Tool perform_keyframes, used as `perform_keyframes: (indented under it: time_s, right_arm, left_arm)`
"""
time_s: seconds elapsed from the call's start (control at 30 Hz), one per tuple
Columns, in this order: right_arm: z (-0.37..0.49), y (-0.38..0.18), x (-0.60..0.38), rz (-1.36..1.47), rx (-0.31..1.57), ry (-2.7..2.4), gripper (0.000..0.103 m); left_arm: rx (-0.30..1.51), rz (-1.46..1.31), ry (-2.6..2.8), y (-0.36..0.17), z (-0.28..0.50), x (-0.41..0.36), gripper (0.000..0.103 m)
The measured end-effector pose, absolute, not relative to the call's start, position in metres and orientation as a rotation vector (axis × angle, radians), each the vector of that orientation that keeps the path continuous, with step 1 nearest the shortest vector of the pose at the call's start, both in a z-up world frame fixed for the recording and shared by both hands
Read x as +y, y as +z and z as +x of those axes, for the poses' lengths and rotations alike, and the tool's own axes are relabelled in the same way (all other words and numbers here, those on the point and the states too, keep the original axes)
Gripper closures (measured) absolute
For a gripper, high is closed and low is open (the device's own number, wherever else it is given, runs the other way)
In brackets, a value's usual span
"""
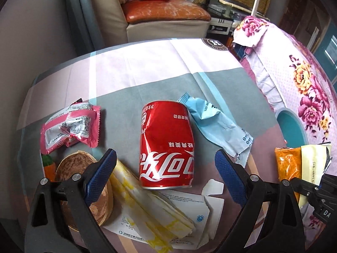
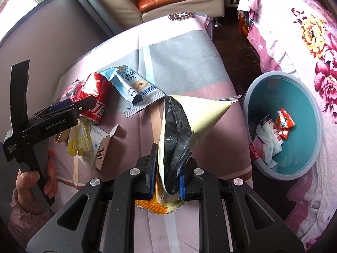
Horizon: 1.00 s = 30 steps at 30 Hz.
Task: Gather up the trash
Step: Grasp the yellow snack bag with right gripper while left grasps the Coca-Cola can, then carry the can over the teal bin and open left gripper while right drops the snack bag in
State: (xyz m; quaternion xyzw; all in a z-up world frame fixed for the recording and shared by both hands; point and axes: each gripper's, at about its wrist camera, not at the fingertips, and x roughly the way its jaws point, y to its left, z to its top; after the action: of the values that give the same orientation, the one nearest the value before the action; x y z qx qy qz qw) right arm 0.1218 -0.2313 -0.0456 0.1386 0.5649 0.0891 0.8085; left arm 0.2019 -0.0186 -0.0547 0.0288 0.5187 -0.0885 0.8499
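Observation:
A dented red cola can lies on the table between the open fingers of my left gripper, which hangs just above it and holds nothing. A pink wrapper lies left of the can, a light blue wrapper right of it; the can and blue wrapper also show in the right wrist view. My right gripper is shut on a cream and orange snack bag, held above the table left of the teal trash bin.
A round flatbread, a yellow-printed plastic bag and a flattened white box lie near the can. The bin holds an orange packet and white trash. A floral bed cover is right; a sofa stands beyond the table.

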Motion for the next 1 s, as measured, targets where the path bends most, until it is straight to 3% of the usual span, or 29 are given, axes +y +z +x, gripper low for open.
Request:
perform_keyframes:
  time_s: [0.1, 0.17, 0.2, 0.23, 0.67, 1.0]
  right_arm:
    - [0.128, -0.050, -0.237, 0.308, 1.210, 0.188, 0.087]
    - [0.132, -0.053, -0.240, 0.317, 1.213, 0.193, 0.087]
    - [0.134, -0.054, -0.240, 0.321, 1.214, 0.195, 0.087]
    - [0.135, -0.055, -0.241, 0.323, 1.216, 0.196, 0.087]
    - [0.127, -0.052, -0.250, 0.348, 1.192, 0.196, 0.087]
    - [0.103, -0.040, -0.280, 0.384, 1.143, 0.142, 0.087]
  left_arm:
    - [1.114, 0.076, -0.168, -0.067, 0.212, -0.022, 0.012]
    - [1.132, 0.075, -0.165, -0.074, 0.217, -0.023, 0.023]
    - [1.143, 0.075, -0.163, -0.078, 0.218, -0.022, 0.042]
    - [1.151, 0.074, -0.156, -0.081, 0.218, -0.022, 0.043]
    - [1.069, -0.007, -0.167, -0.040, 0.174, -0.016, 0.043]
    - [1.041, 0.033, -0.300, -0.020, 0.135, -0.070, 0.043]
